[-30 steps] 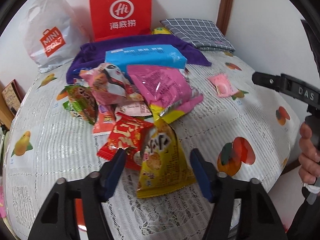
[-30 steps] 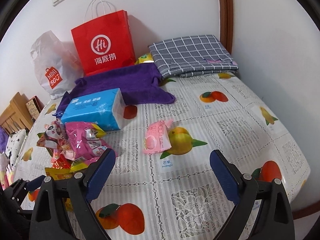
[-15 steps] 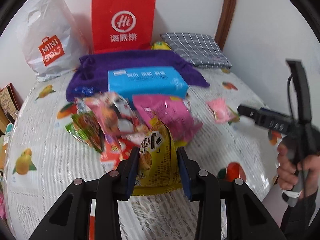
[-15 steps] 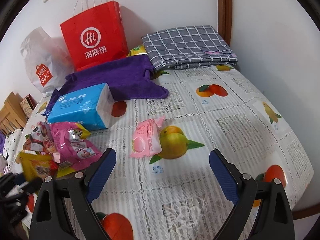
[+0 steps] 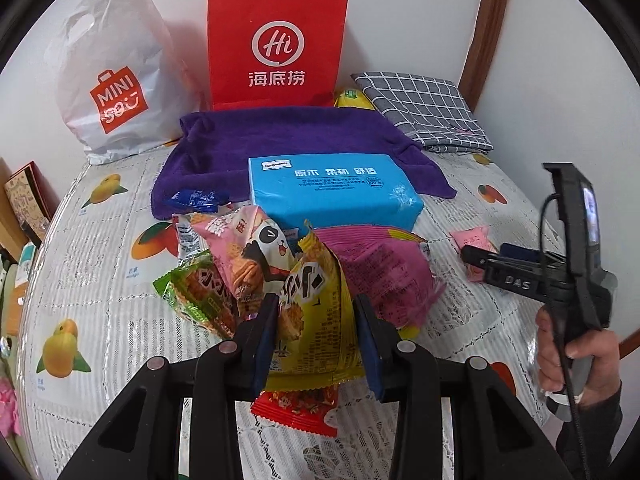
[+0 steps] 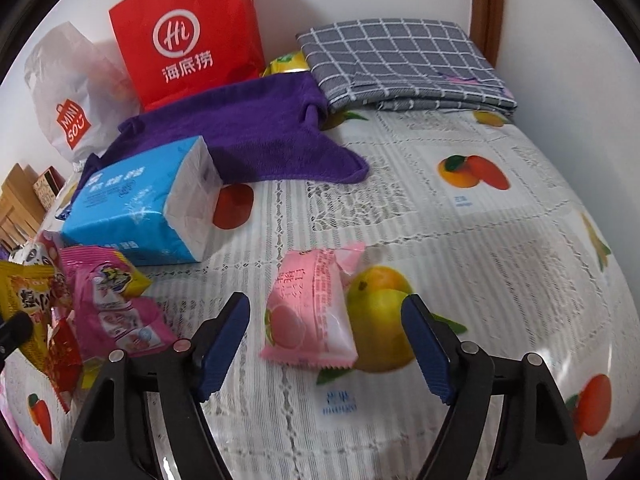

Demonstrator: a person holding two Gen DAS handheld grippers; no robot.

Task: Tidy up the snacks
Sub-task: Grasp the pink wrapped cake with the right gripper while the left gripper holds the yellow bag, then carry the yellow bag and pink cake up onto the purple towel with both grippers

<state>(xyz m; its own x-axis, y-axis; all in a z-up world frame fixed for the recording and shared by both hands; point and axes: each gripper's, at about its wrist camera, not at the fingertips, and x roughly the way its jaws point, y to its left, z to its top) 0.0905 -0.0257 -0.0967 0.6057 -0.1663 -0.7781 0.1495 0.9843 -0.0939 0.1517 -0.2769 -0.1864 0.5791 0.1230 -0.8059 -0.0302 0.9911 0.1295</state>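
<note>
My left gripper (image 5: pixel 316 320) is shut on a yellow snack bag (image 5: pixel 316 312) and holds it upright above the snack pile. Under it lie a red packet (image 5: pixel 300 406), a green packet (image 5: pixel 200 296), a pink panda biscuit bag (image 5: pixel 248 248) and a magenta bag (image 5: pixel 384 276). My right gripper (image 6: pixel 326 340) is open, its blue pads on either side of a small pink peach packet (image 6: pixel 308 316) lying on the tablecloth. The yellow bag also shows at the left edge of the right wrist view (image 6: pixel 24 300).
A blue tissue pack (image 5: pixel 332 192) lies behind the pile on a purple towel (image 5: pixel 288 136). A red paper bag (image 5: pixel 276 44), a white Miniso bag (image 5: pixel 116 72) and a folded grey checked cloth (image 5: pixel 424 108) stand along the wall. The fruit-print tablecloth (image 6: pixel 480 240) covers the table.
My left gripper closed on the yellow bag and lifted it off the pile. My right gripper narrowed and moved forward and down to straddle the pink peach packet.
</note>
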